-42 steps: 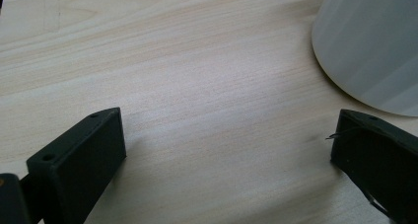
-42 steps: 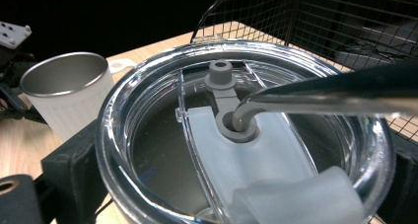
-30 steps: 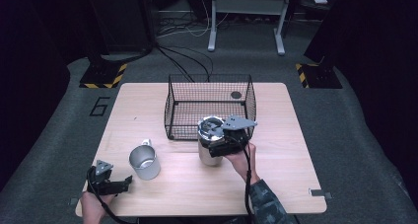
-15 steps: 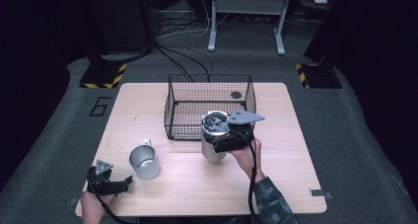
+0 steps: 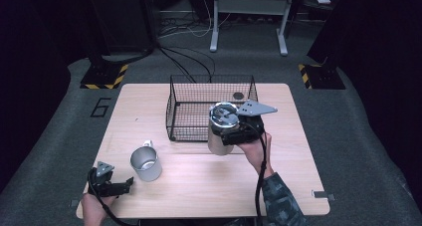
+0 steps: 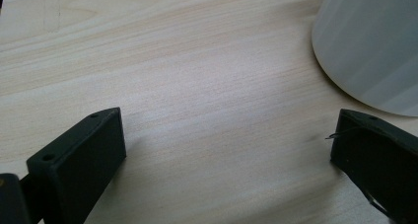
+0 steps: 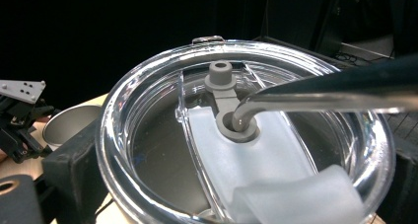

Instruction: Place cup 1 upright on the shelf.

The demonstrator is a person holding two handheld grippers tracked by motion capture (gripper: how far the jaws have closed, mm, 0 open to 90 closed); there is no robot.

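- High view: our right gripper (image 5: 230,132) clamps the steel tumbler (image 5: 219,136), which stands upright on the wooden table (image 5: 293,156) just in front of the wire basket (image 5: 209,106), touching its front wall.
- Right gripper view: the tumbler's clear lid (image 7: 246,130) sits between our jaws, one pressed on each side, with a metal straw (image 7: 325,93) going into its grey grommet.
- Our left gripper (image 5: 117,186) rests with jaws spread, well left of the basket, near a steel mug (image 5: 145,164).
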